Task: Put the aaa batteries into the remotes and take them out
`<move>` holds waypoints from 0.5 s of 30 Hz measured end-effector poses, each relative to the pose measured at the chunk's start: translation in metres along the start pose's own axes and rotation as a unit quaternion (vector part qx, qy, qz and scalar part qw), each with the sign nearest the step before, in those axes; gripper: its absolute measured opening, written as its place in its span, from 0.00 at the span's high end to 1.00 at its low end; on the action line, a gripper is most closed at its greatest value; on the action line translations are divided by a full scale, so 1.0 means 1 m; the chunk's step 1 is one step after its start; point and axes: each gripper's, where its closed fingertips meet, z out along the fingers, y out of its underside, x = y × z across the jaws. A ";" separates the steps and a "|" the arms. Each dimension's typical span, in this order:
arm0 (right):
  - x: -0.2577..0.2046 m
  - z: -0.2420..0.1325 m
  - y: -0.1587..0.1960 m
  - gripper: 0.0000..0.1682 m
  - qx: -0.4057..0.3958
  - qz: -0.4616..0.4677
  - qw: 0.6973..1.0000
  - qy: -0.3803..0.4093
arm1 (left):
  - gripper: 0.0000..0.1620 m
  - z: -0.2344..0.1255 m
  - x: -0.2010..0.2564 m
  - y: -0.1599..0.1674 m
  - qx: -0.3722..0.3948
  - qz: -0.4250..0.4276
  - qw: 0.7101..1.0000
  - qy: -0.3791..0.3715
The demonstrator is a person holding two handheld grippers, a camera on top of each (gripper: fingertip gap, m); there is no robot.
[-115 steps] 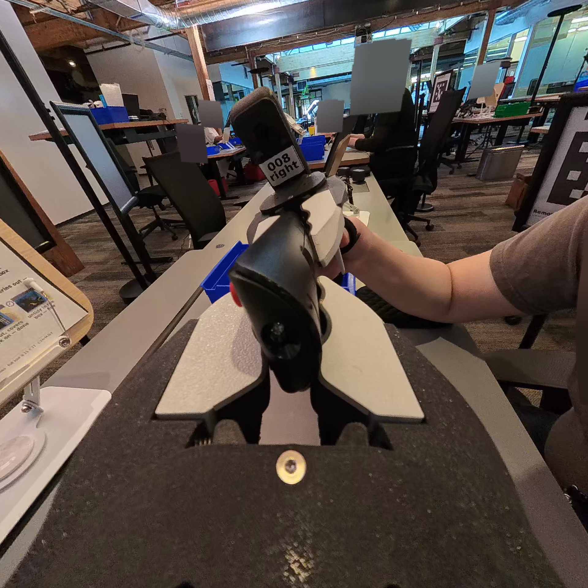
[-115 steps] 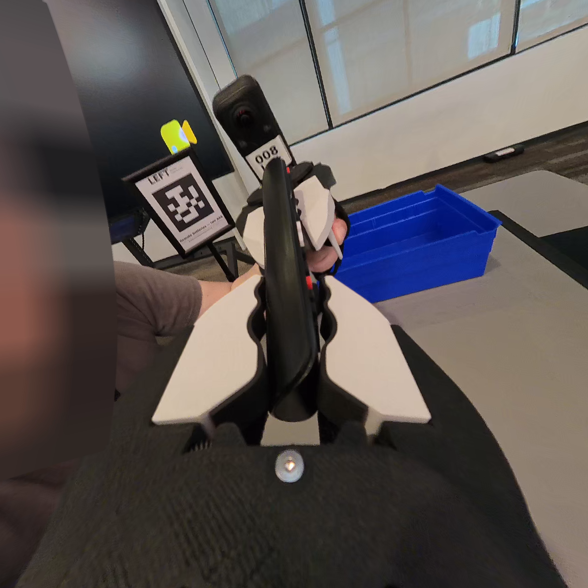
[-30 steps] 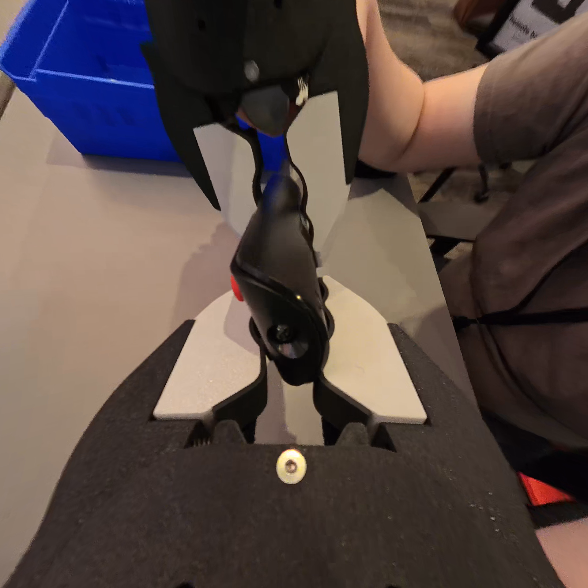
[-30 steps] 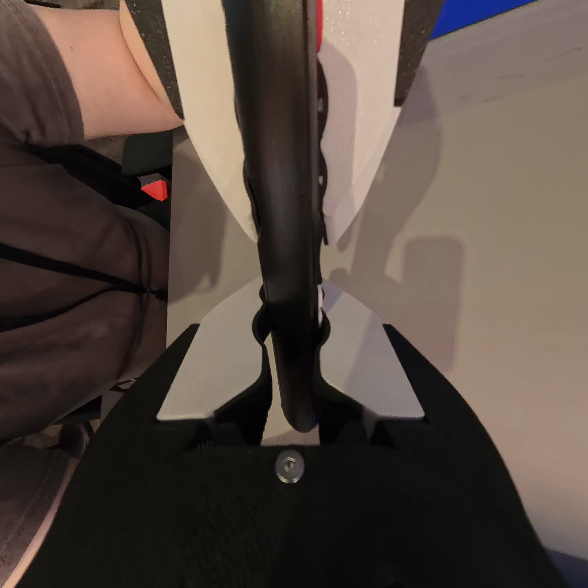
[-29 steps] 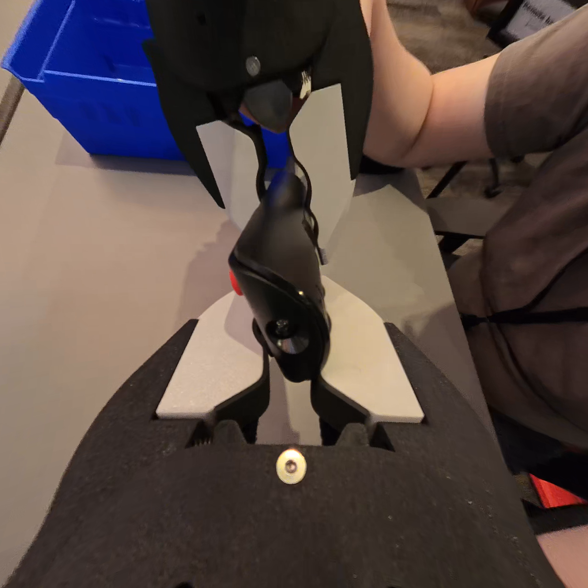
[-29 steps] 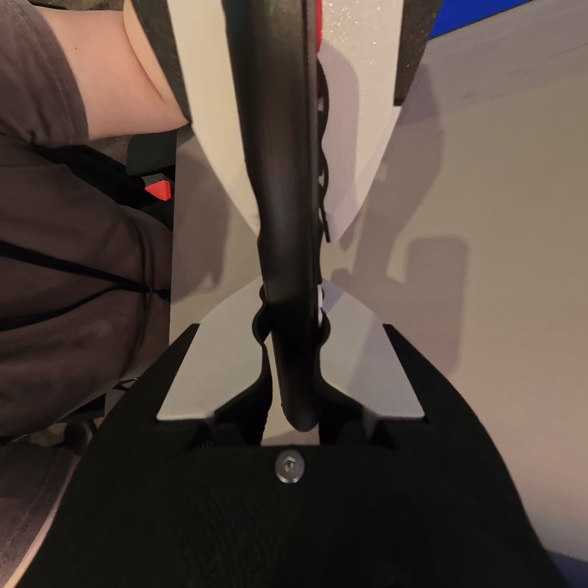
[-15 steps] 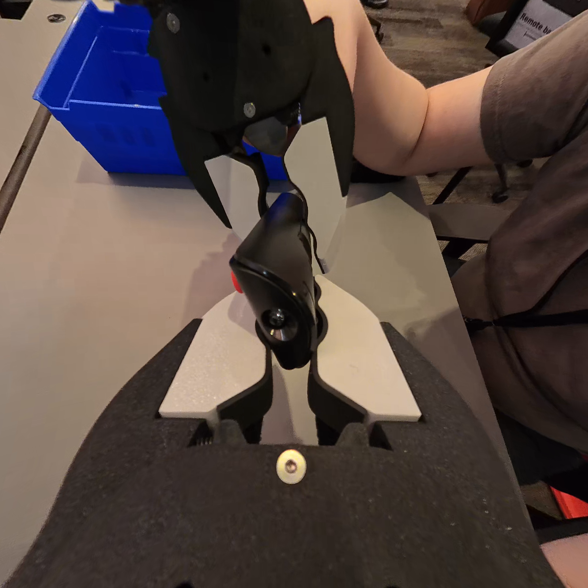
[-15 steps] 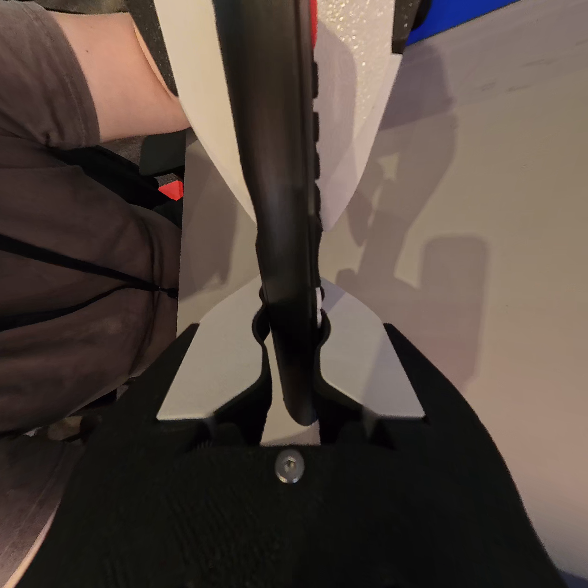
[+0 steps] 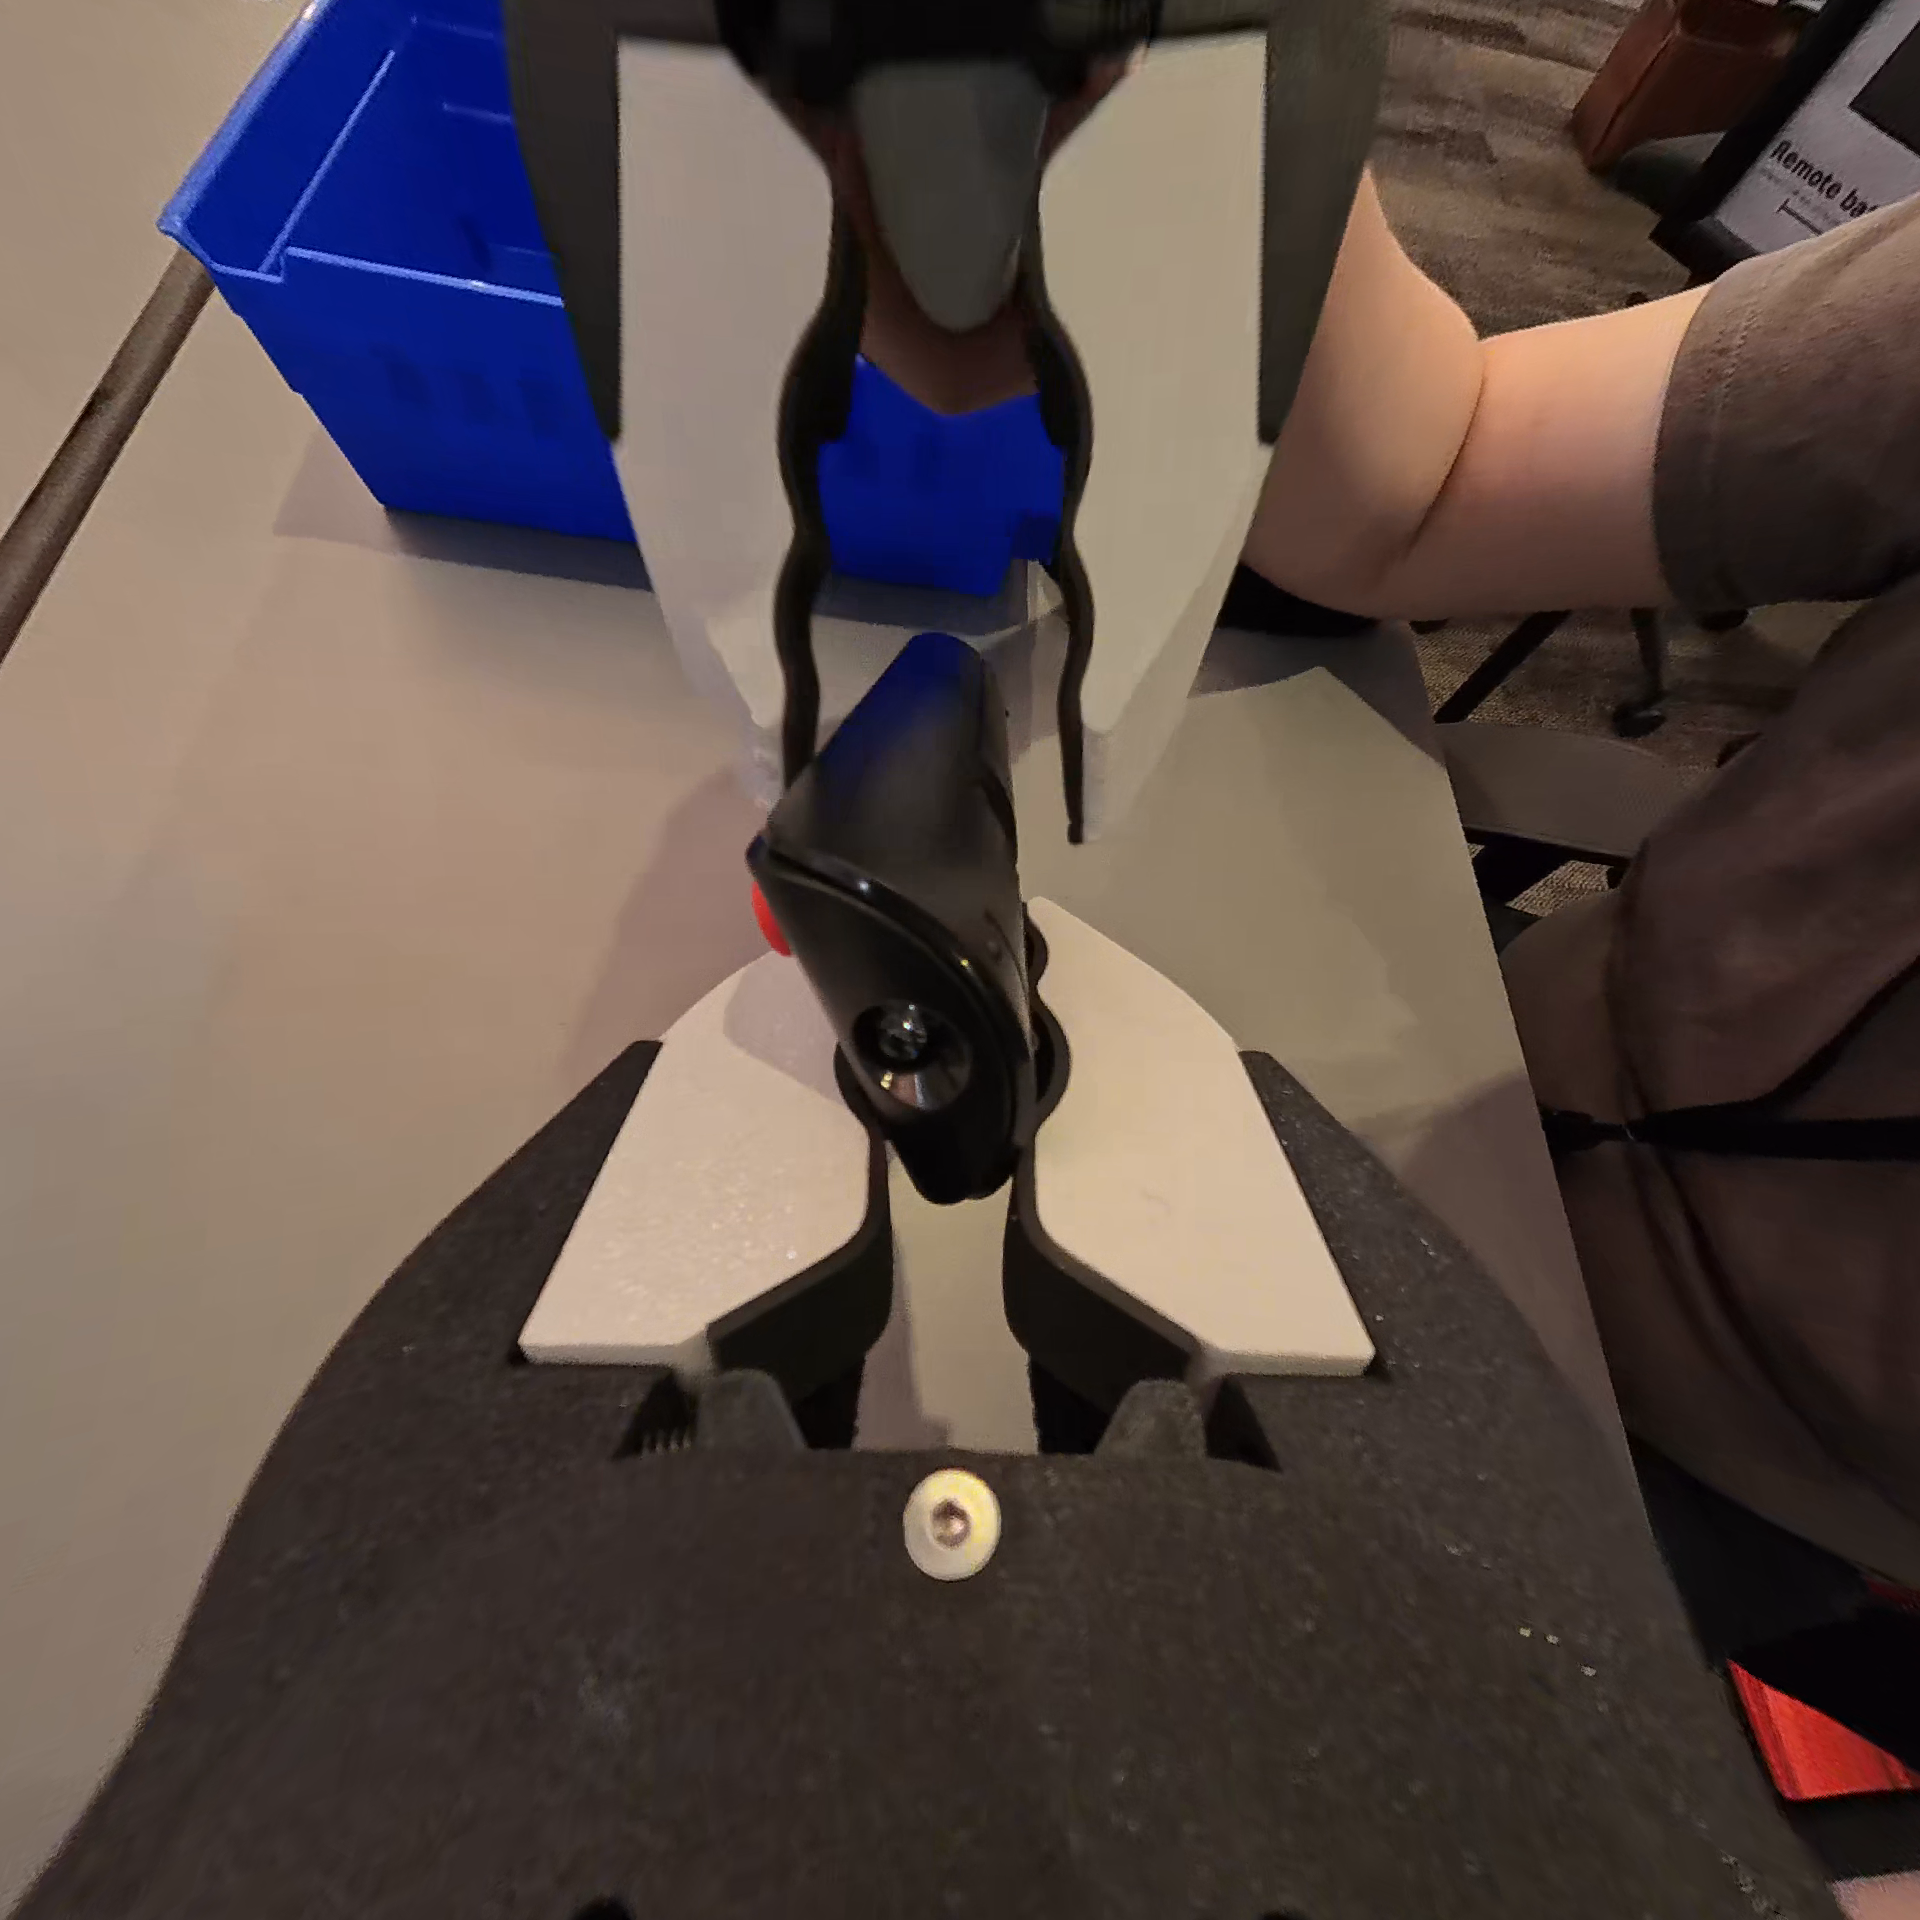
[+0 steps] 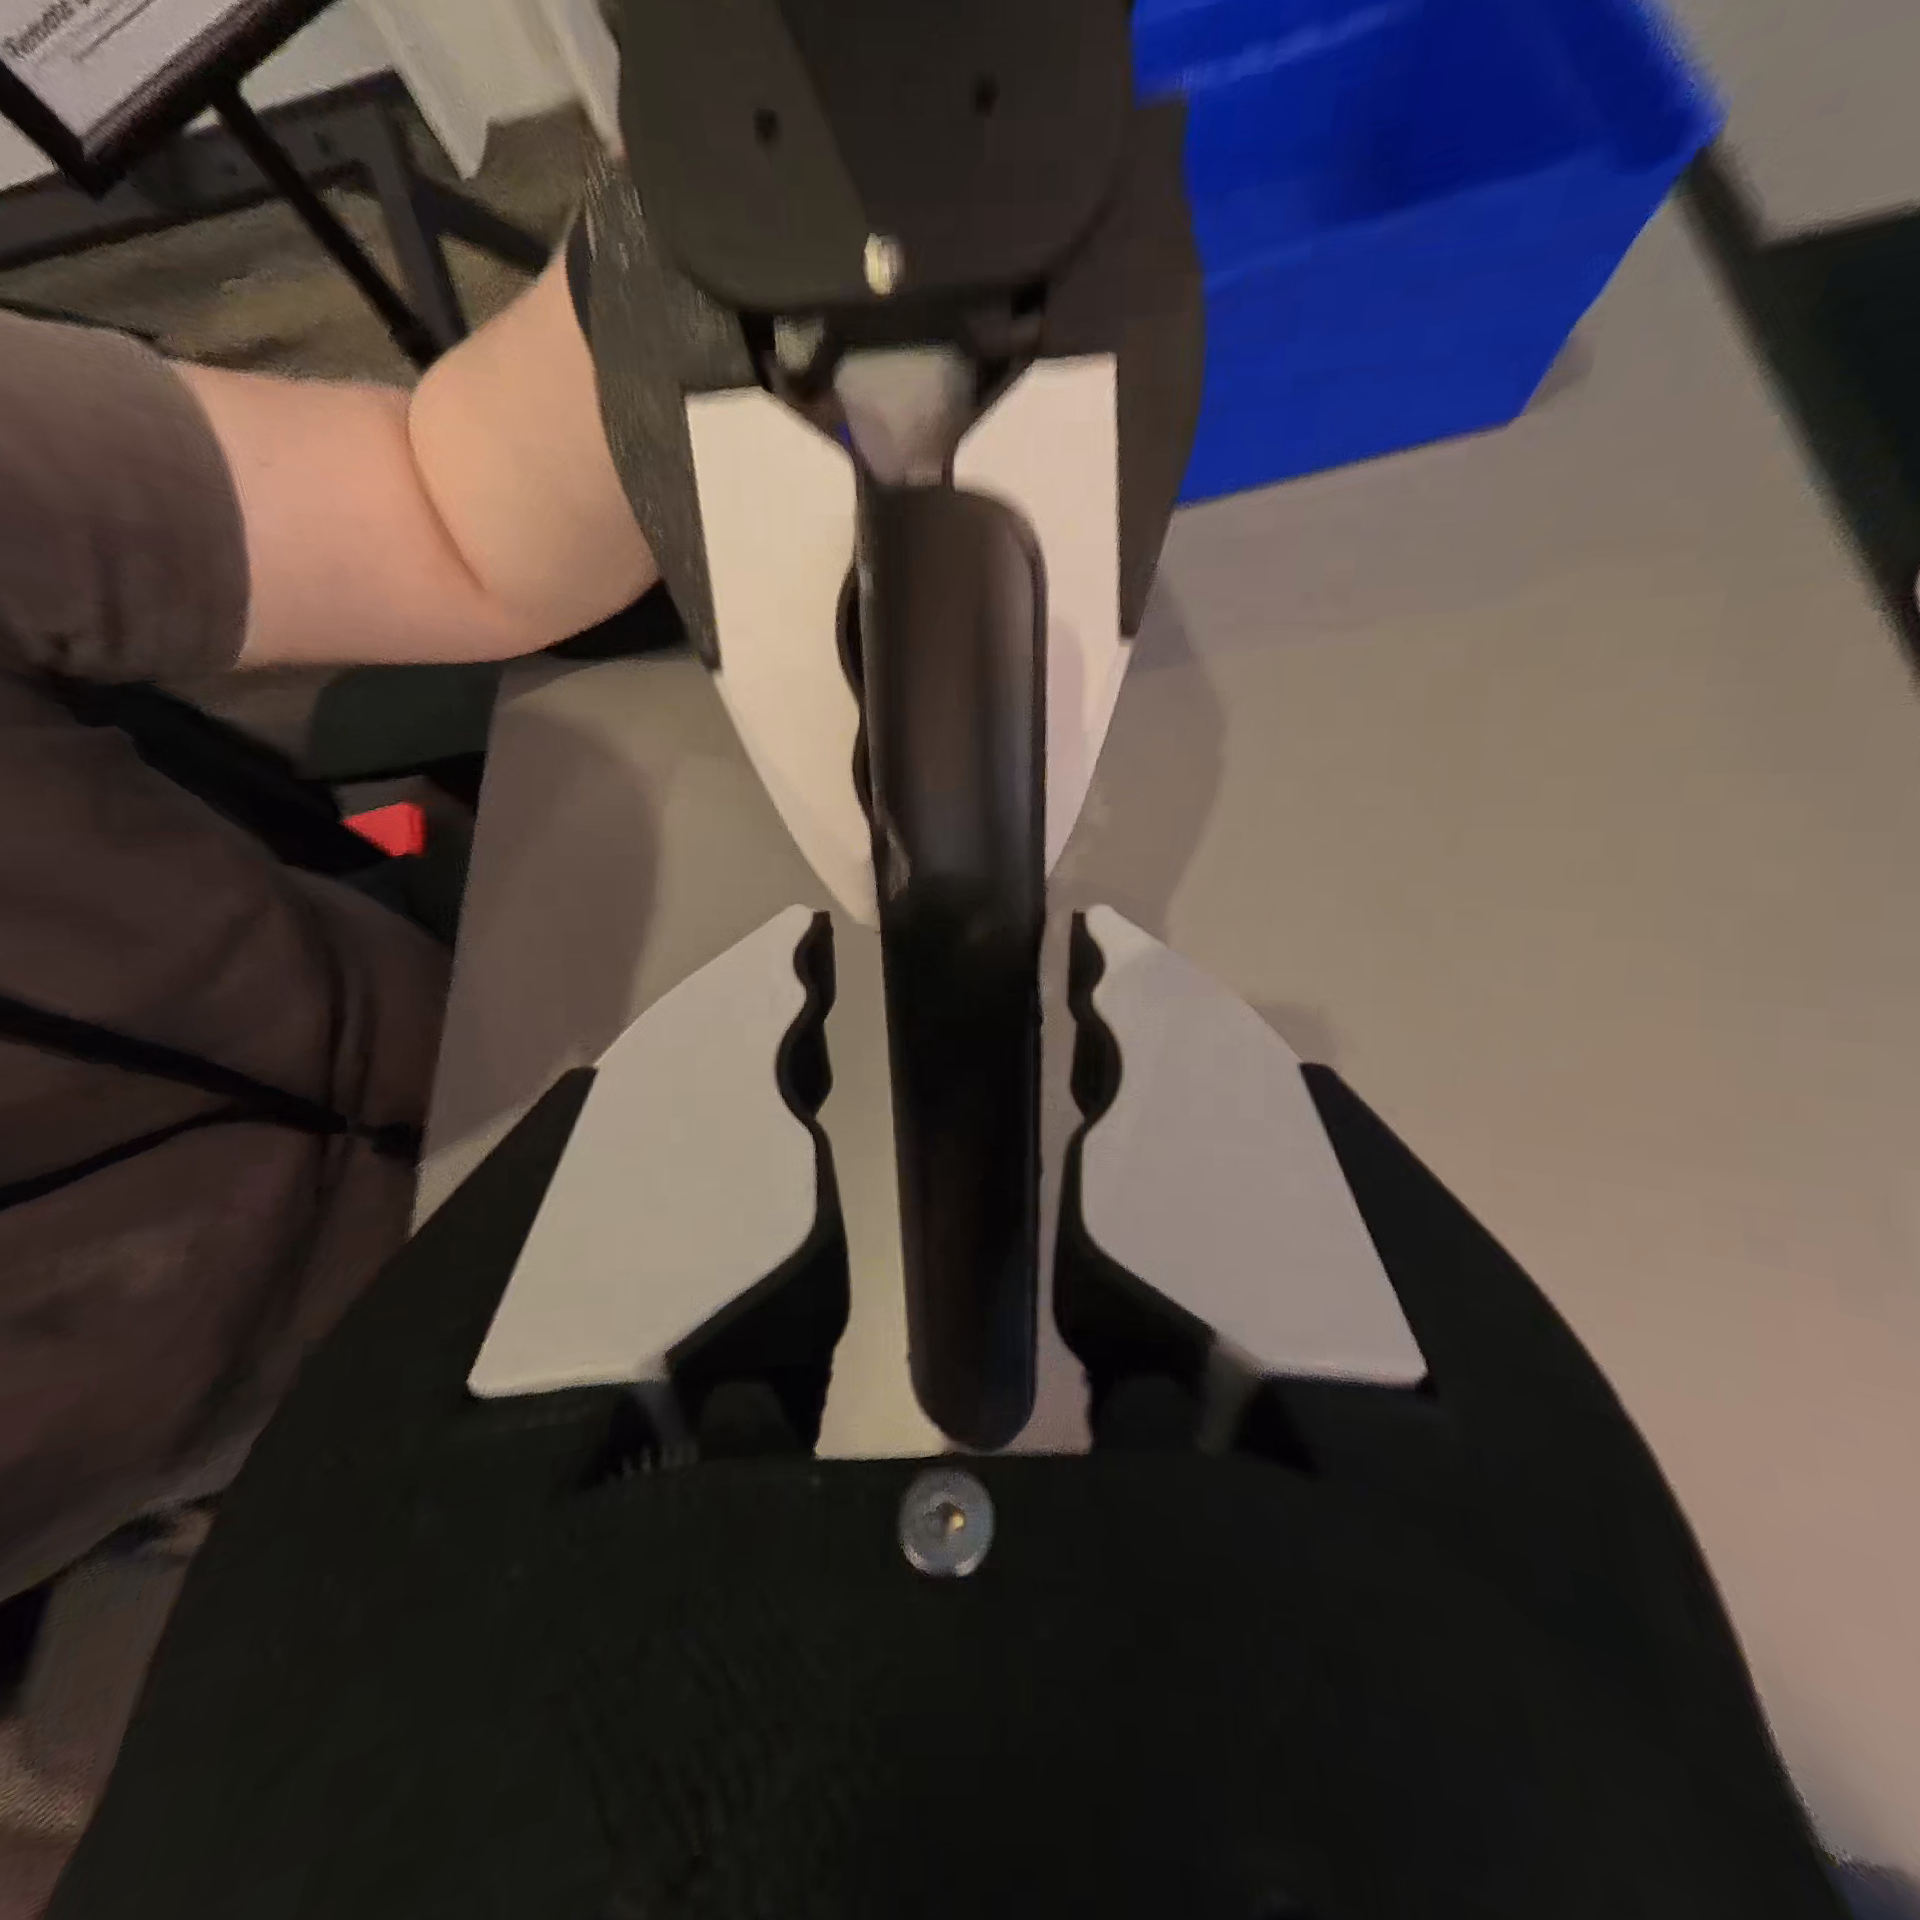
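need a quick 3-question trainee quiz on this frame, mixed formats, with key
1. True or false: the right gripper is clamped on the black remote.
2. Which one grips the remote? A) the left gripper B) the right gripper C) neither
3. Fill in: the bin on the table beyond the grippers is coloured ____.

Key: 1. False: its jaws stand apart, with a gap on each side of the remote. 2. A. 3. Blue.
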 end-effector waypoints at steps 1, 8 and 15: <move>-0.001 -0.002 -0.005 0.75 0.012 -0.010 1.000 0.004 | 0.88 0.001 0.000 0.001 -0.005 0.004 1.000 -0.001; 0.002 -0.004 -0.005 0.84 0.012 -0.016 0.999 0.025 | 0.88 0.003 0.001 -0.002 -0.006 0.010 1.000 -0.014; -0.002 -0.003 -0.006 0.85 0.020 0.004 1.000 -0.007 | 0.88 0.002 0.002 -0.003 -0.004 0.014 1.000 -0.017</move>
